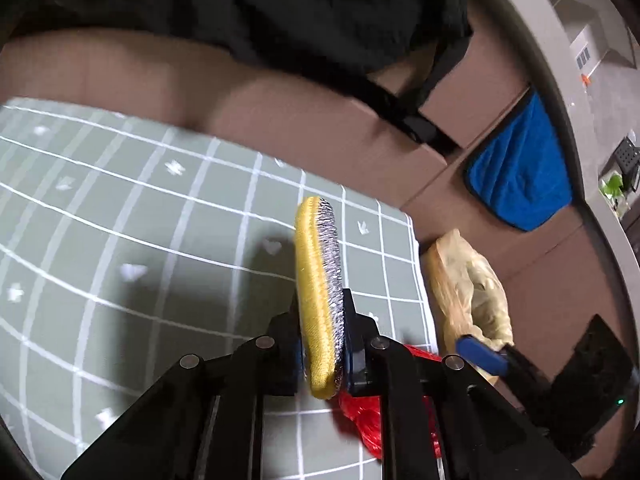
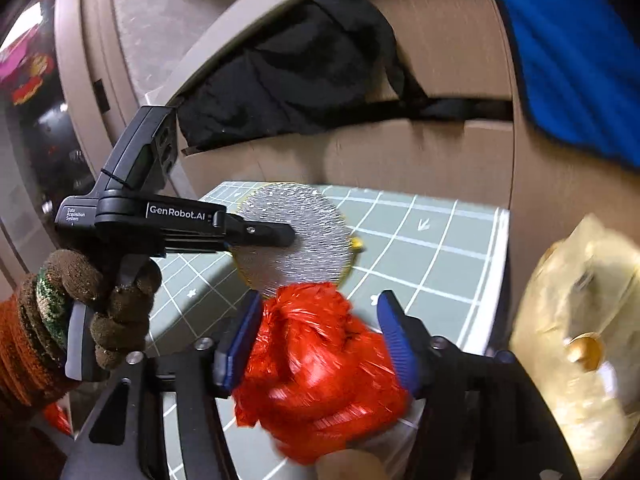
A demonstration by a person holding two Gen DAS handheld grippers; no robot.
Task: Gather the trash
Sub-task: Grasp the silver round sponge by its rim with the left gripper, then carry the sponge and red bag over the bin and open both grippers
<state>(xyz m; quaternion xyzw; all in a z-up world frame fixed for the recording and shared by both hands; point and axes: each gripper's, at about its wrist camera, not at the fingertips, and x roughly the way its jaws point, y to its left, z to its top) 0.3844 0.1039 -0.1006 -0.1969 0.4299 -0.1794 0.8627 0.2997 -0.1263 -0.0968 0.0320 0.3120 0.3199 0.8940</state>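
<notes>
A round scouring pad (image 1: 316, 280), yellow on one face and silver on the other, stands on edge between the jaws of my left gripper (image 1: 322, 314), which is shut on it above the green mat. From the right wrist view the pad (image 2: 308, 240) shows its silver face, with the left gripper (image 2: 280, 236) held by a gloved hand (image 2: 100, 304). A crumpled red plastic bag (image 2: 320, 360) sits between the blue pads of my right gripper (image 2: 320, 304), whose jaws stand wide; the right pad is clear of the bag. Part of the red bag (image 1: 364, 420) shows under the left gripper.
A green grid mat (image 1: 140, 240) lies on a brown cushioned surface (image 1: 304, 120). A yellowish plastic bag (image 1: 468, 292) lies just off the mat's right edge. A blue cloth (image 1: 520, 172) and a black garment (image 1: 300, 12) lie further back.
</notes>
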